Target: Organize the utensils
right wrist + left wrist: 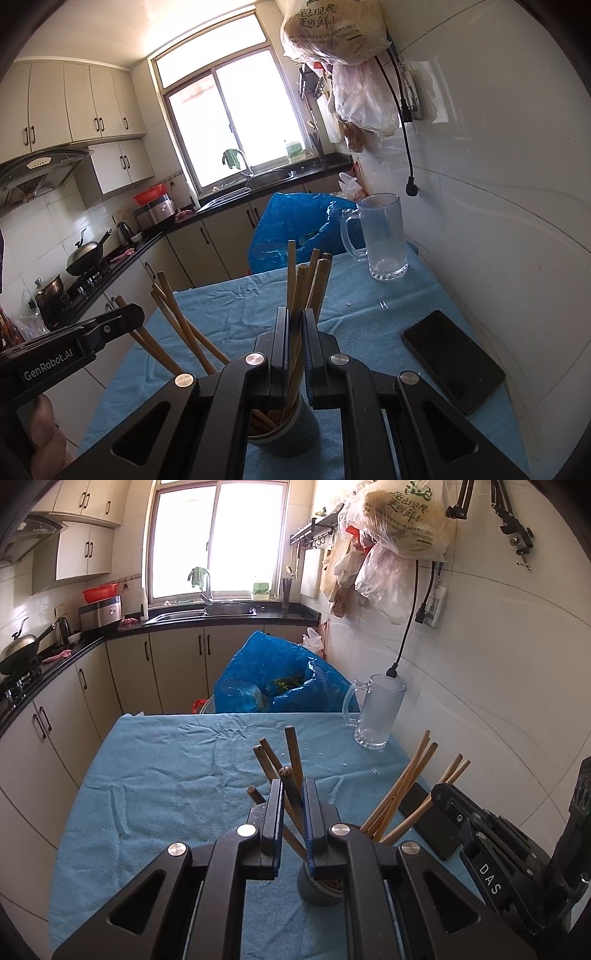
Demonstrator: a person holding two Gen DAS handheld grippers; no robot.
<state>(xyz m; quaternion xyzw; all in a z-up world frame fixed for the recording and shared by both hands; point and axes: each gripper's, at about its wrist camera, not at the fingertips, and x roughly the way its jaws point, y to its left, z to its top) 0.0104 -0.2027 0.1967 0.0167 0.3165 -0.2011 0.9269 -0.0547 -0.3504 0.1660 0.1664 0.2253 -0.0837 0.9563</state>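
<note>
On the blue cloth stands a grey utensil cup (320,891) (295,439). My left gripper (293,783) is shut on a bundle of dark brown chopsticks (293,751), which fan upward while their lower ends slant down toward the cup. My right gripper (295,311) is shut on several lighter wooden chopsticks (308,280), and their lower ends sit inside the cup. Each gripper shows in the other's view: the right gripper (441,790) with its chopsticks (410,782) at the right, the left gripper (135,312) with its chopsticks (173,314) at the left.
A black phone (454,358) lies on the blue cloth (166,782) at the right, near the tiled wall. A glass mug (378,712) stands at the far right corner. A blue plastic bag (280,679) sits beyond the table's far edge. A person's hand (44,432) grips the left tool.
</note>
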